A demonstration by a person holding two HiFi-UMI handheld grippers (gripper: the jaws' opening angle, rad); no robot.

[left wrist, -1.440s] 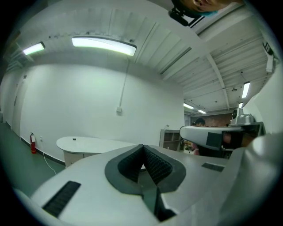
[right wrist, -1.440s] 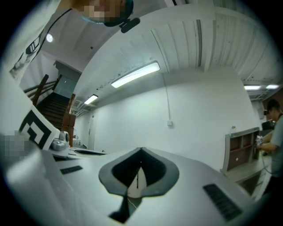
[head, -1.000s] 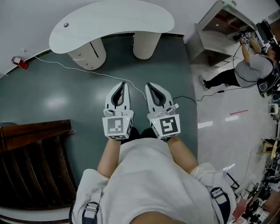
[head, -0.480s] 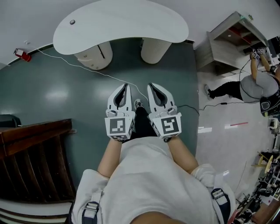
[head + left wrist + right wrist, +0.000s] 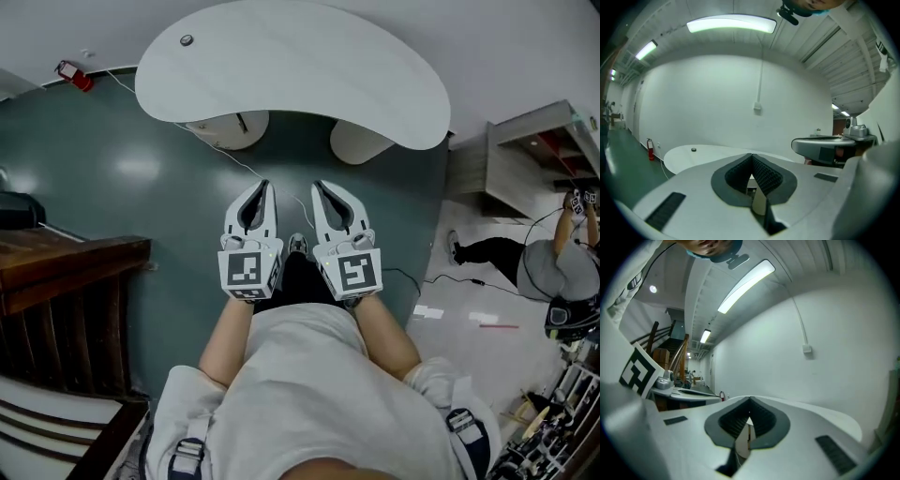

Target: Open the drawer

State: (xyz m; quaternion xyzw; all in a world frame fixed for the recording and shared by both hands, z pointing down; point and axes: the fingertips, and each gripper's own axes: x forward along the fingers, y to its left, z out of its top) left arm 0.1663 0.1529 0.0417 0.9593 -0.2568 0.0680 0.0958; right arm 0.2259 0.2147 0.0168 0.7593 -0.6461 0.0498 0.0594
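Note:
A white kidney-shaped desk stands ahead on a dark green floor. Under its left part is a rounded white drawer unit with a dark slit on its front; a plain round leg holds up the right part. My left gripper and right gripper are side by side in front of my body, short of the desk and pointing at it. Both are shut with nothing between the jaws. In the left gripper view the left gripper faces the desk top. The right gripper also shows shut pads.
A dark wooden stair rail stands at the left. A white cable runs over the floor to the desk. A red fire extinguisher sits by the wall. At the right are a grey shelf unit and another person.
The desk has come nearer and now fills more of the head view's top, as the person walks toward it. Both grippers stay shut, side by side.

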